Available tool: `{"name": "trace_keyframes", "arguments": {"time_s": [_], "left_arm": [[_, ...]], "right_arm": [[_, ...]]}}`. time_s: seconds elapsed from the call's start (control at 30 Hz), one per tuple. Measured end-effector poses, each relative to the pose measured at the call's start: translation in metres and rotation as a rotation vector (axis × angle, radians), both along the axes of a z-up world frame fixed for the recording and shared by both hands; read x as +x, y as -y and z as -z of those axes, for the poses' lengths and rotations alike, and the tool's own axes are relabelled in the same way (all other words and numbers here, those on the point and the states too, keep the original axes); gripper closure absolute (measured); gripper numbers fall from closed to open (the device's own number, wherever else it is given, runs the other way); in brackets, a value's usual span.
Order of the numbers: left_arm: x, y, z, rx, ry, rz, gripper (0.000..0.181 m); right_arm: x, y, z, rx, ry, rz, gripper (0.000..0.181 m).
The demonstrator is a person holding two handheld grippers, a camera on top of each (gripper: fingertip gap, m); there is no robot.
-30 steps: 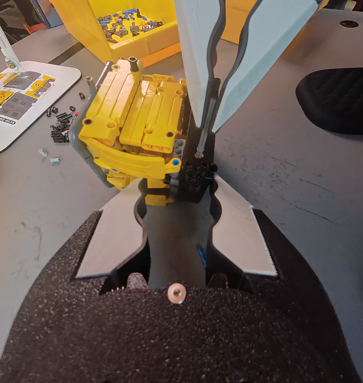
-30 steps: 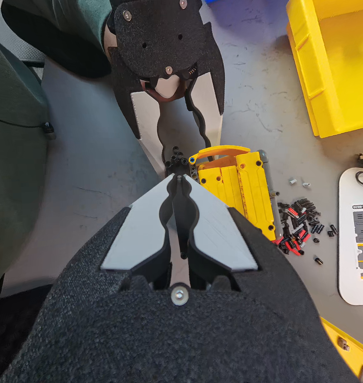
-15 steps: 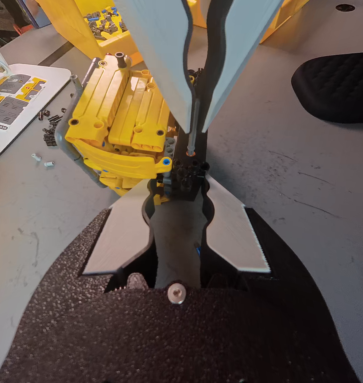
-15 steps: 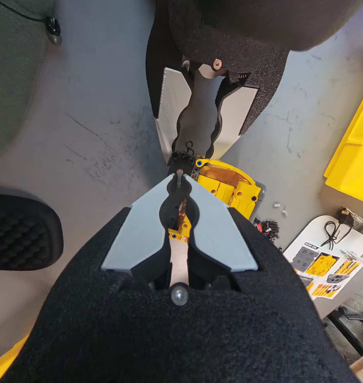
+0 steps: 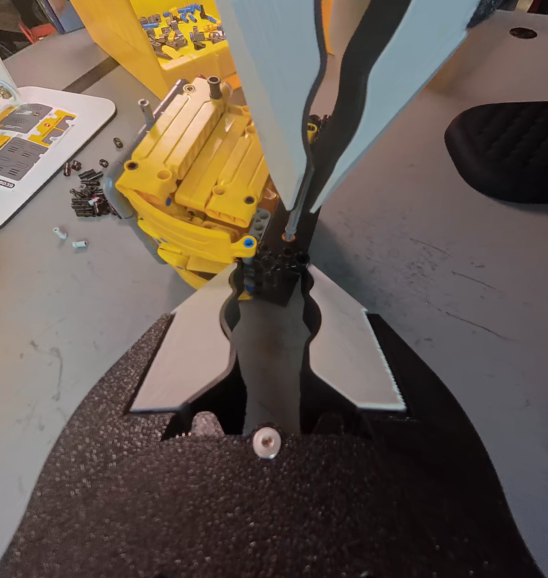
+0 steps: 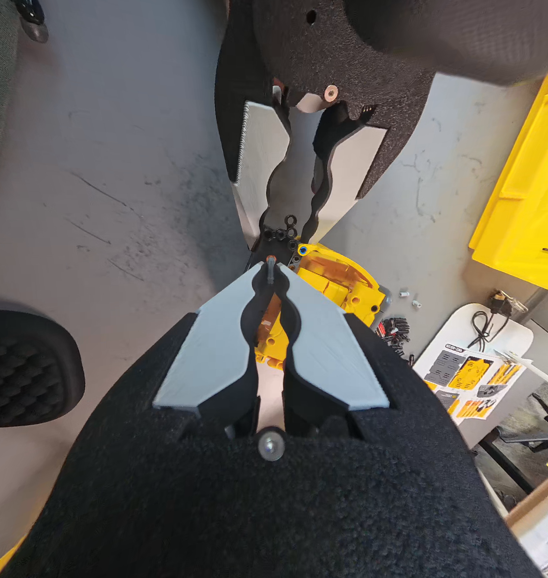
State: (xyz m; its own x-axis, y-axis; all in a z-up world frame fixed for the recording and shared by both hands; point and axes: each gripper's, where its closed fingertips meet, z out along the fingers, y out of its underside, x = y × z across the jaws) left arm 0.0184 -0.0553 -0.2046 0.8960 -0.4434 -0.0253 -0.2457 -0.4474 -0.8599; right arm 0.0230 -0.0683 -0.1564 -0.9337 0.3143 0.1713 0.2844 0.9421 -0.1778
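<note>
I'm working over a grey table [image 5: 423,281], scuffed w/ dark marks. On it: the yellow block model [image 5: 191,187] near centre, a heap of small black pins [image 5: 85,200] just beside it, two pale grey bushes [image 5: 69,239] nearby, a white board w/ a printed sheet [image 5: 32,140] (far side), a yellow bin [image 5: 160,40] behind, a black quilted pad [image 5: 510,150] well apart.

The yellow brick model [image 5: 200,175] is glossy moulded plastic with smooth, shiny beams. The thin axle [image 5: 297,206] looks like dull grey plastic. Both the left hand-held gripper [image 5: 269,275] and the right hand-held gripper [image 6: 270,266] have matt, finely ribbed pale fingers and rough, grainy black bodies. The grey counter [image 5: 423,297] is matt, scuffed and scratched. The instruction sheet [image 6: 473,381] is printed paper.
</note>
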Motion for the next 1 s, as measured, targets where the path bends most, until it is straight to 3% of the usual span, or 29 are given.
{"name": "trace_keyframes", "arguments": {"time_s": [0.2, 0.7, 1.0], "left_arm": [[0.0006, -0.0011, 0.0002, -0.023, 0.014, -0.026, 0.146], [0.0012, -0.0017, -0.0006, -0.045, 0.041, -0.031, 0.146], [0.0019, -0.0017, -0.0007, -0.042, 0.045, -0.032, 0.146]], "right_arm": [[-0.0006, 0.0000, 0.0021, 0.040, 0.040, 0.031, 0.179], [-0.0022, -0.0022, 0.0048, -0.208, -0.002, 0.209, 0.179], [-0.0027, -0.0012, 0.0092, -0.211, -0.017, 0.228, 0.179]]}}
